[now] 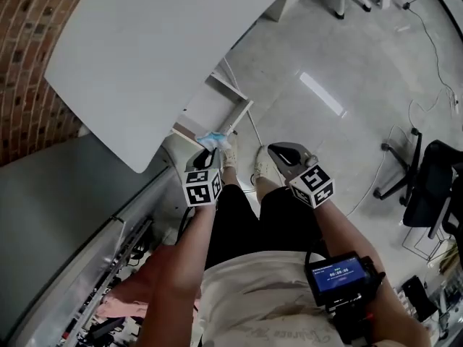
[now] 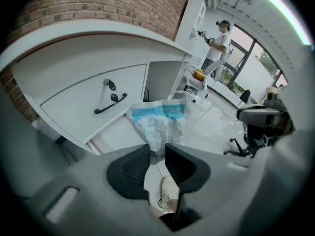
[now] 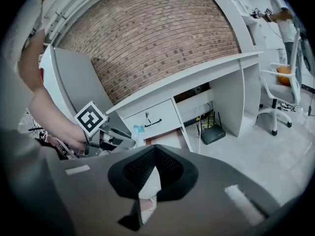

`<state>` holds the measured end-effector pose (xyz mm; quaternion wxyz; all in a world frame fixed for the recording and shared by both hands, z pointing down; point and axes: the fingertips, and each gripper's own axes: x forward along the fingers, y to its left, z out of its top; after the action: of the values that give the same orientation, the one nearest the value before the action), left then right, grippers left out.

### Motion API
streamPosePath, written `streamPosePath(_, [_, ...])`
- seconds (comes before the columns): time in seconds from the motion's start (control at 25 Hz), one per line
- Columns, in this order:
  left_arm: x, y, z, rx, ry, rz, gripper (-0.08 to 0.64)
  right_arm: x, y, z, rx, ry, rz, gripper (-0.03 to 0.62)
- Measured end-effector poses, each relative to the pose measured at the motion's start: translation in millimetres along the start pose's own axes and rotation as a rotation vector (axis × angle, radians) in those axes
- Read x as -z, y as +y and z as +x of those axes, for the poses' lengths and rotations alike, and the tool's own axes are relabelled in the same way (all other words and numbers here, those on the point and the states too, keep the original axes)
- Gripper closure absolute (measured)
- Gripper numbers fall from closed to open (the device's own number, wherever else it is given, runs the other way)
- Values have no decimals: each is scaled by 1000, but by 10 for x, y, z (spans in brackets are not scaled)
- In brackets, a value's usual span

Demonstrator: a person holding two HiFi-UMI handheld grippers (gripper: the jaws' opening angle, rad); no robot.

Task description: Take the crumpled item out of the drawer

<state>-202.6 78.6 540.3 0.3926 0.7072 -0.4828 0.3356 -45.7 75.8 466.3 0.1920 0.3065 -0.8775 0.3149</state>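
**A:** What does the left gripper (image 2: pixel 158 154) have?

**B:** Its jaws pinch the lower end of the crumpled item (image 2: pixel 160 119), a white wrapper with a blue band. The wad stands up and fans out above the pads. Gripping the narrow end likely gives them a firm bite.

**A:** And where is that wrapper relative to the drawer (image 1: pixel 233 89)?

**B:** In the head view it hangs just beside the open drawer's near corner, under the edge of the white desk (image 1: pixel 145 56). By my reading it is out of the box, though close to it.

**A:** The right gripper (image 3: pixel 155 154)?

**B:** Pressed together at the tips with nothing between them, held apart to the side. It seems parked out of the way.

**A:** Anything crowding the scene?

**B:** The drawer front with its black handle (image 2: pixel 110 103) lies just behind the wrapper, and the desk's edge overhangs it. The person's shoes (image 1: pixel 264 168) are on the floor below. A black office chair (image 1: pixel 427 186) stands well apart, and a router (image 3: pixel 214 132) sits under the desk.
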Motion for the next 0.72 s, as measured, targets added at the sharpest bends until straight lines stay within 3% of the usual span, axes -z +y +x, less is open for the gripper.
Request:
streamPosePath(0.28, [-31,-48,-562,45,-29,-52,462,-275,204,-194,-6,11,-61,584])
streamPosePath(0.72, [-369,-387,-1283,98,-133,-46,461,-785,466,-553,-41,-45,-113,584])
